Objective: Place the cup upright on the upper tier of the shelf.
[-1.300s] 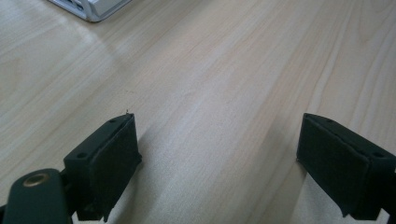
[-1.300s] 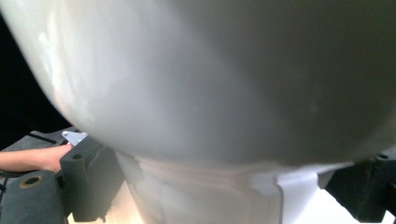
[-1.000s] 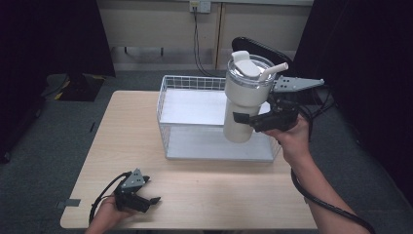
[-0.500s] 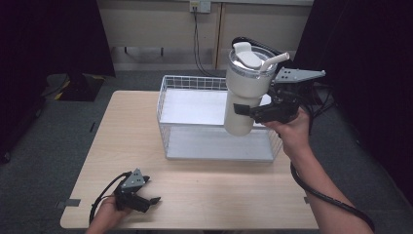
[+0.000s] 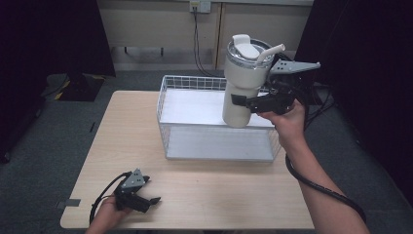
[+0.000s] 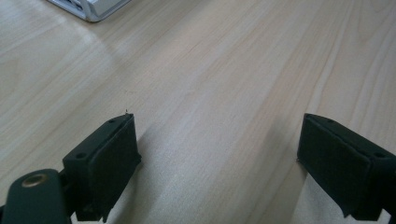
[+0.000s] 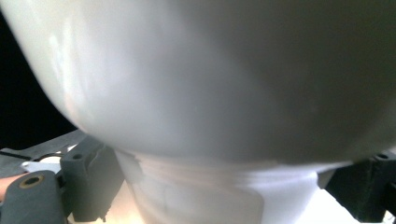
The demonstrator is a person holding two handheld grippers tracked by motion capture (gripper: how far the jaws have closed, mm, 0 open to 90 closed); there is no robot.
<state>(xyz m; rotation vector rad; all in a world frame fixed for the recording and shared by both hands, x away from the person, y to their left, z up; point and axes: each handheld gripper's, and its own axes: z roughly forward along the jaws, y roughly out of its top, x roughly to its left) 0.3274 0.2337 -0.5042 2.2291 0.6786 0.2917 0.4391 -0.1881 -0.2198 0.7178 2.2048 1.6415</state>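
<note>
While the tumbler is clamped upright by the right gripper above the wire basket, the left gripper is held open, well apart.

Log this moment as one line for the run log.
right gripper: shut on tumbler, held upright above basket | left gripper: open, low over table, holding nothing

- The tumbler runs past the top and both sides of the right gripper view, its surface blurred
- The wire basket is cut to one corner at the left gripper view's top edge
- The tumbler hides the basket's far right corner
</note>
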